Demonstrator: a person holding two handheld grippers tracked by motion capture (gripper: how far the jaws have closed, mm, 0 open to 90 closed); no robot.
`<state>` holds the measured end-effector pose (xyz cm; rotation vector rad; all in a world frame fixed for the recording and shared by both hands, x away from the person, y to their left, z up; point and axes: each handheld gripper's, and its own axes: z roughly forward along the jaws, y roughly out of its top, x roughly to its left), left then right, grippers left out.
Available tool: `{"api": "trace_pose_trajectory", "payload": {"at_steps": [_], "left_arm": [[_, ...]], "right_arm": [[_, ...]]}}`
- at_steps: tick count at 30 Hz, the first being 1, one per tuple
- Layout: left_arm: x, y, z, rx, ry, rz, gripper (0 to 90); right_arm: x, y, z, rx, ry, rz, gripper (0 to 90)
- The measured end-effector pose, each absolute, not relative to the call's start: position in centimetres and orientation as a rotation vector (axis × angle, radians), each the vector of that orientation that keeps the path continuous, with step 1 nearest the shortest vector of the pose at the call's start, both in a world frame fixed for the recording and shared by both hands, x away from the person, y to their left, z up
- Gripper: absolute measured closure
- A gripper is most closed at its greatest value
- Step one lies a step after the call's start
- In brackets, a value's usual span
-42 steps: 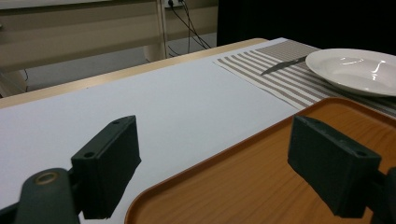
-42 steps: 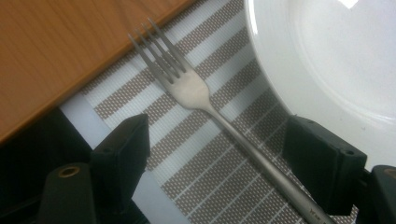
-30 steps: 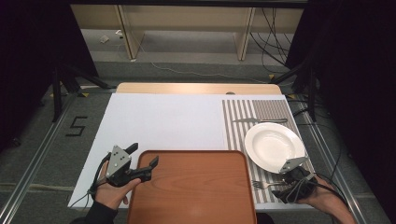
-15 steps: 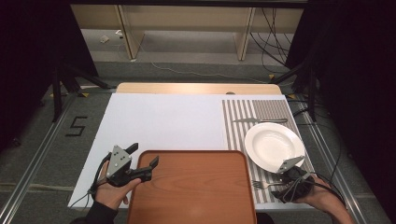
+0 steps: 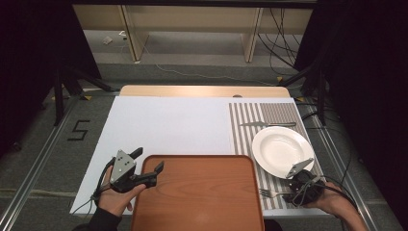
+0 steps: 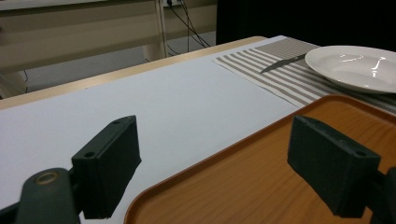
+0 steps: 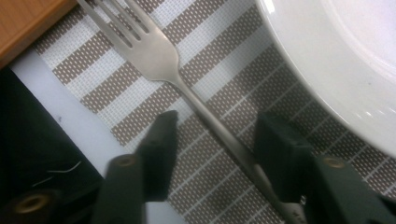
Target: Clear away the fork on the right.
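A steel fork (image 7: 159, 58) lies on the striped placemat (image 7: 93, 84), with its handle running back between my right gripper's (image 7: 219, 149) jaws. Those jaws have just been closing. A gap remains on the left side, and the handle sits close to the right jaw. In the high view this gripper (image 5: 291, 191) is at the mat's near edge, just right of the fork (image 5: 267, 194) and below the white plate (image 5: 282, 150). My left gripper (image 5: 148, 161) stands open over the far left corner of the brown tray (image 5: 197, 197), one jaw above the white table and one above the tray (image 6: 261, 177).
A knife (image 5: 267, 124) lies on the placemat (image 5: 245, 134) beyond the plate. The plate's rim (image 7: 336, 60) is close to the right of the right gripper. The white table top (image 5: 168, 125) stretches away beyond the tray. Cables and dark stands surround the table.
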<state>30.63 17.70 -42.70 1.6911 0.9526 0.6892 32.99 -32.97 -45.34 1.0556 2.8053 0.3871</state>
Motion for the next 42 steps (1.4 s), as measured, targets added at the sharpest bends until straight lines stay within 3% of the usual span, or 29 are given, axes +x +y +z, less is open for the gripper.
{"api": "trace_pose_trajectory", "payload": {"at_steps": [5,21,33,42], "left_arm": [[30.6,17.7,-42.7,1.692,0.952,0.691,16.6],[30.6,17.7,-42.7,1.694,0.954,0.694,16.7],[30.6,17.7,-42.7,1.693,0.955,0.695,16.7],[30.6,17.7,-42.6,1.691,0.954,0.696,16.7]], "right_arm": [[32.9,-32.7,-45.1,1.03,2.833,0.34,62.8],[32.6,-31.7,-45.0,0.895,2.898,0.284,81.9],[32.5,-31.3,-44.8,0.873,2.905,0.305,85.1],[32.6,-31.4,-43.3,0.924,2.859,0.534,85.2]]}}
